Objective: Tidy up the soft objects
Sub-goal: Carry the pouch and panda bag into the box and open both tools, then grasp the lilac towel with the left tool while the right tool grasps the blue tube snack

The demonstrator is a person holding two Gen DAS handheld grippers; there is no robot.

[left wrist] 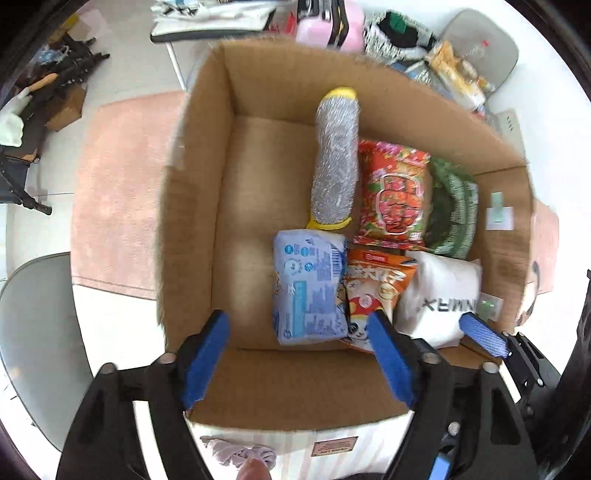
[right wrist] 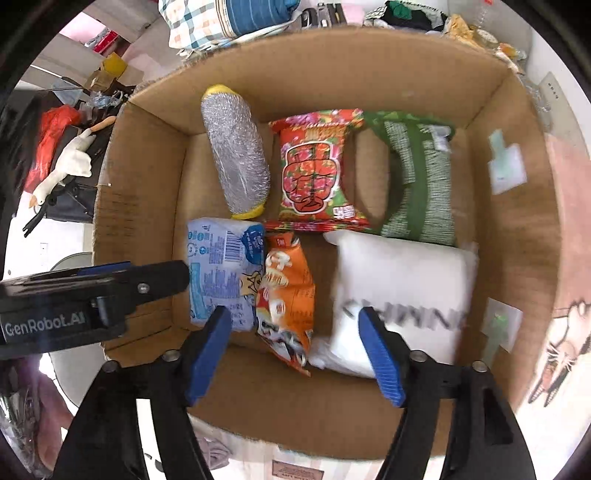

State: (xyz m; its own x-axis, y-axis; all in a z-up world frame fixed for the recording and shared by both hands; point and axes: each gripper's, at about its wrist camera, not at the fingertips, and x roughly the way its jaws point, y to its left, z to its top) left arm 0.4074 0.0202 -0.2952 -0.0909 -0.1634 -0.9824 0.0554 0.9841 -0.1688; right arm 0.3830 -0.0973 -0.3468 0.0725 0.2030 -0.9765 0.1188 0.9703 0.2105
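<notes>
An open cardboard box (left wrist: pixel 207 192) (right wrist: pixel 147 206) holds several soft items: a silver bubble-wrapped roll (left wrist: pixel 336 162) (right wrist: pixel 236 158), a red snack bag (left wrist: pixel 393 192) (right wrist: pixel 314 170), a green packet (left wrist: pixel 454 206) (right wrist: pixel 421 177), a blue tissue pack (left wrist: pixel 306 288) (right wrist: pixel 218 266), an orange snack bag (left wrist: pixel 369 295) (right wrist: pixel 288 295) and a white pillow pack (left wrist: pixel 436 295) (right wrist: pixel 399 295). My left gripper (left wrist: pixel 299 362) is open and empty above the box's near edge. My right gripper (right wrist: pixel 295 350) is open and empty above the near edge; one of its fingers (left wrist: pixel 484 338) shows in the left wrist view. The left gripper's body (right wrist: pixel 74 299) shows at the left of the right wrist view.
The box stands on a pink rug (left wrist: pixel 122 184). Behind it lie folded cloths (right wrist: pixel 221 22), a pink item (left wrist: pixel 325 26) and a grey cushion (left wrist: pixel 480 48). A plush goose (right wrist: pixel 70 162) and clutter lie at the left. A grey chair seat (left wrist: pixel 37 332) is at near left.
</notes>
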